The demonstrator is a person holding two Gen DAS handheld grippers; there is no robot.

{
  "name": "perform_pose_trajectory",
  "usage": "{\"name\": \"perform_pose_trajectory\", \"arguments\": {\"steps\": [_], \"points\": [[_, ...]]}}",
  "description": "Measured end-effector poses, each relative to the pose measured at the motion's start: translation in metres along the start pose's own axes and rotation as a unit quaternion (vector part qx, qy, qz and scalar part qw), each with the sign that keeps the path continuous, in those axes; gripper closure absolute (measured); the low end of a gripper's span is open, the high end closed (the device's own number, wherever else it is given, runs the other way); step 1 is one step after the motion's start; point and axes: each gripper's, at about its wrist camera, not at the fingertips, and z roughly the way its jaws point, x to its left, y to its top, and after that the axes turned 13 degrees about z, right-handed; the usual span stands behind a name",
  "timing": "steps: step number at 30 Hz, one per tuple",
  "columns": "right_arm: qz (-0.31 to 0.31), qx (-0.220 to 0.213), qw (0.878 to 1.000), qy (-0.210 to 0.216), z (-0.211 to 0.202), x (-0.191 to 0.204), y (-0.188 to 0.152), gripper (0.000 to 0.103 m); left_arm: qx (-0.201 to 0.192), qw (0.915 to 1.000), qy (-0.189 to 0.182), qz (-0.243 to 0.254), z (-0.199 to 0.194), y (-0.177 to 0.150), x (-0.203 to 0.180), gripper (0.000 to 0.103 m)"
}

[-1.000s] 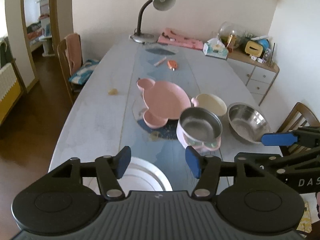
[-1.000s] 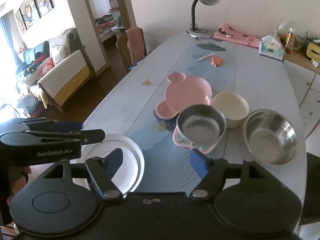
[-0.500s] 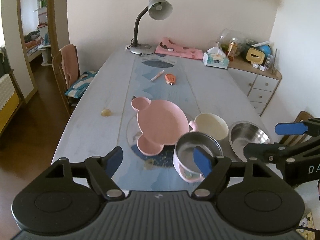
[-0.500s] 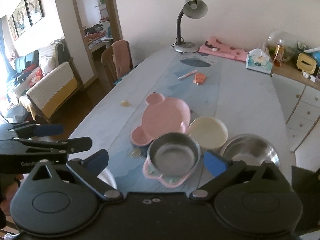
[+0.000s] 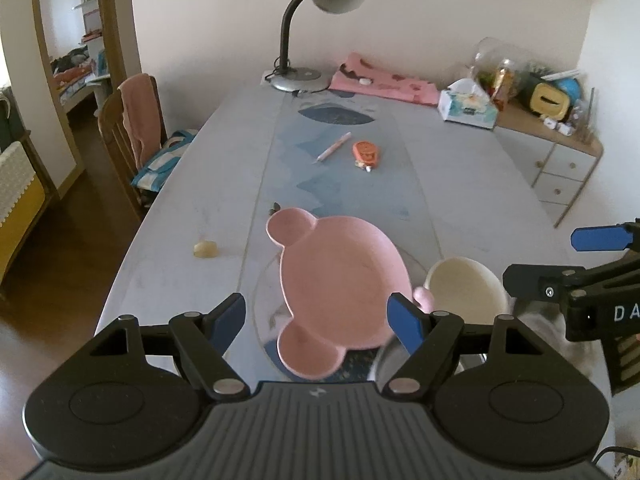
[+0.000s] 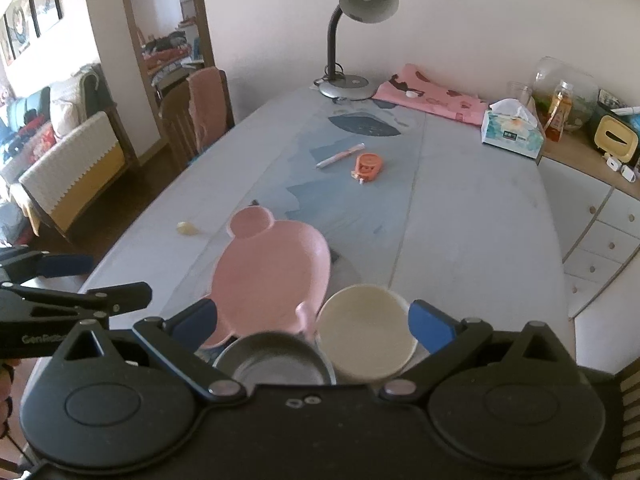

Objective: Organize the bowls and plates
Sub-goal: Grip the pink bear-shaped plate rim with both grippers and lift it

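Observation:
A pink bear-shaped plate [image 5: 340, 280] lies on the table runner, also in the right wrist view [image 6: 272, 272]. A cream bowl [image 5: 464, 292] stands at its right, also in the right wrist view [image 6: 366, 330]. A steel bowl in a pink holder [image 6: 276, 356] sits nearest, partly hidden by the gripper body. My left gripper [image 5: 320, 318] is open and empty, above the near end of the pink plate. My right gripper [image 6: 314, 322] is open and empty, above the cream bowl and steel bowl. The right gripper also shows in the left wrist view [image 5: 560, 260].
On the long table [image 5: 460, 184] lie a pen [image 5: 334, 147], an orange tape dispenser [image 5: 366, 154], a small yellow lump [image 5: 206, 249], a desk lamp [image 5: 316, 32], a pink cloth [image 5: 384, 80] and a tissue box [image 5: 468, 106]. A chair [image 5: 132, 128] stands at the left; drawers [image 5: 564, 176] at the right.
Both grippers have moved forward over the table toward the dishes. The white plate and the large steel bowl have dropped out of view. Both jaws opened wider.

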Motion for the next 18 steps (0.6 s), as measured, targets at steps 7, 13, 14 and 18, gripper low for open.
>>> {"name": "perform_pose_trajectory", "arguments": {"steps": [7, 13, 14, 18], "points": [[-0.006, 0.028, 1.0, -0.008, 0.054, -0.005, 0.024, 0.002, 0.031, 0.9994, 0.015, -0.004, 0.049, 0.016, 0.007, 0.025], [-0.007, 0.056, 0.998, -0.018, 0.101, -0.005, 0.036, 0.005, 0.058, 0.9981, 0.016, -0.012, 0.088, 0.023, 0.016, 0.025], [-0.007, 0.06, 0.998, -0.019, 0.107, -0.005, 0.038, 0.006, 0.062, 0.9979, 0.017, -0.014, 0.094, 0.025, 0.018, 0.025], [-0.01, 0.078, 0.997, -0.023, 0.132, -0.004, 0.042, 0.01, 0.08, 0.9966, 0.013, -0.018, 0.117, 0.028, 0.021, 0.026]]}}
